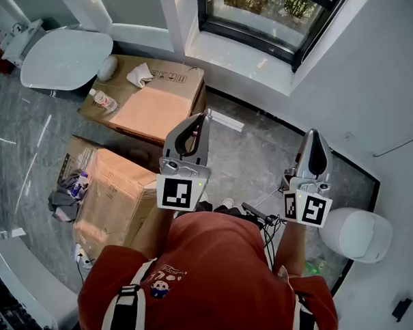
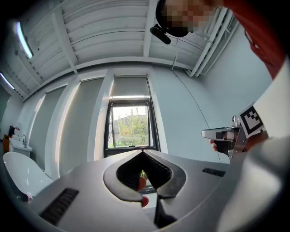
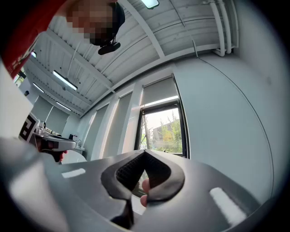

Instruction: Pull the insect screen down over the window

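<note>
The dark-framed window (image 2: 131, 126) is set in the pale wall ahead, with trees behind the glass. A grey screen (image 2: 130, 86) covers the strip above the glass, and its bottom edge sits at the top of the pane. The same window (image 3: 164, 131) and screen (image 3: 158, 91) show in the right gripper view. In the head view the window (image 1: 275, 14) lies at the top, well beyond both grippers. My left gripper (image 1: 202, 118) is shut and holds nothing, its tips meeting (image 2: 142, 152). The right gripper (image 1: 313, 132) is likewise shut and holds nothing (image 3: 145, 152).
Two cardboard boxes (image 1: 152, 102) (image 1: 109, 196) stand on the floor to my left, with a bottle (image 1: 104, 100) on the far one. A white round fixture (image 1: 65, 57) is at the back left and a white toilet (image 1: 356, 233) at the right. A white sill (image 1: 243, 60) runs under the window.
</note>
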A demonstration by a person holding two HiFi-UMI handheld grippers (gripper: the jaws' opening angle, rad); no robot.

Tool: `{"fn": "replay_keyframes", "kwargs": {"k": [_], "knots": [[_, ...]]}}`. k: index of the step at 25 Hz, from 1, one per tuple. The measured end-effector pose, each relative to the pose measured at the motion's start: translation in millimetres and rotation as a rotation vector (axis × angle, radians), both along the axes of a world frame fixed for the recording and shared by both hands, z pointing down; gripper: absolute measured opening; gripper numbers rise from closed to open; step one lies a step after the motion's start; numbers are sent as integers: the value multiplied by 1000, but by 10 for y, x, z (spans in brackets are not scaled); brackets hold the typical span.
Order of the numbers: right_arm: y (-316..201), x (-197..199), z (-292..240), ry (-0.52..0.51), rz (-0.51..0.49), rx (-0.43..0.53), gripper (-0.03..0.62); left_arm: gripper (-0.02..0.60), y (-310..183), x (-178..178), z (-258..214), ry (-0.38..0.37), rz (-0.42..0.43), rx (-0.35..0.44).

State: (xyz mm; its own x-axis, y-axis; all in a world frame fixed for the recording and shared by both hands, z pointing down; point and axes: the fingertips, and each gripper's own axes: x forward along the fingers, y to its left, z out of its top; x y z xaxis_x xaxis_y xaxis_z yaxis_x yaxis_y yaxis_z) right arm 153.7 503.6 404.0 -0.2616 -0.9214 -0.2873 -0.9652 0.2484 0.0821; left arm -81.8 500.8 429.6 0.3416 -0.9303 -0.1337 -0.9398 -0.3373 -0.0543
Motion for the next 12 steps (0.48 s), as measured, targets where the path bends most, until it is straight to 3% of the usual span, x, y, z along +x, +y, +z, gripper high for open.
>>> {"fn": "replay_keyframes", "kwargs": {"k": [12], "knots": [[-71,62,56,22,-25,-5,9,5,-69,130,-2,-14,-24,-10]]}}
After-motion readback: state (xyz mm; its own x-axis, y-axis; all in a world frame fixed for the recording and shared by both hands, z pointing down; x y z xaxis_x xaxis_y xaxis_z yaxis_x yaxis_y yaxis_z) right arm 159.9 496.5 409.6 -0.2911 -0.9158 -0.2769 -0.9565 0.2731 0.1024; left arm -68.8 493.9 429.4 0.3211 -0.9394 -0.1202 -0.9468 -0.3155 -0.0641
